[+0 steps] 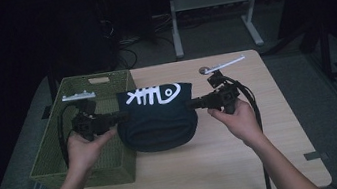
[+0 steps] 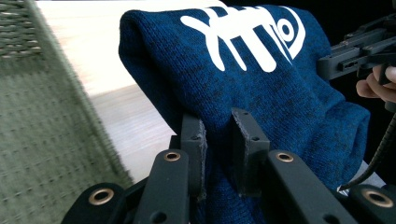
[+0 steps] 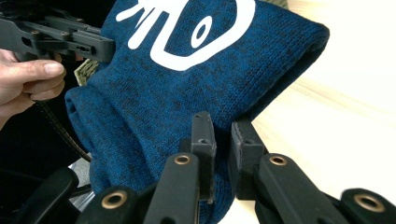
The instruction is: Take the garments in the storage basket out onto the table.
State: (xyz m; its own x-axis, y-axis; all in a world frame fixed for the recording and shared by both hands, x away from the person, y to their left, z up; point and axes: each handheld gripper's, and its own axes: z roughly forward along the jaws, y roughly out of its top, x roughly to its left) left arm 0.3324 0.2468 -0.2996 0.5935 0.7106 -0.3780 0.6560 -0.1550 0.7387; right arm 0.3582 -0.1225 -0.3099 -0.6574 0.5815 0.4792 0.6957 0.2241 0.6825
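A folded dark blue knit garment [image 1: 157, 116] with a white fish-skeleton print hangs between my two grippers, lifted off the wooden table [image 1: 247, 158]. My left gripper [image 1: 121, 115] pinches its left edge, and in the left gripper view the blue knit [image 2: 261, 93] is clamped between the black jaws [image 2: 218, 156]. My right gripper [image 1: 192, 104] pinches the right edge; the right gripper view shows its jaws [image 3: 223, 156] closed on the fabric [image 3: 187, 93]. The middle of the garment sags toward the table.
An olive green woven basket [image 1: 93, 161] stands at the table's left side, partly under my left hand, with a small grey piece [image 1: 78, 95] on its far rim. A small round disc and a white strip [image 1: 225, 63] lie at the table's far edge.
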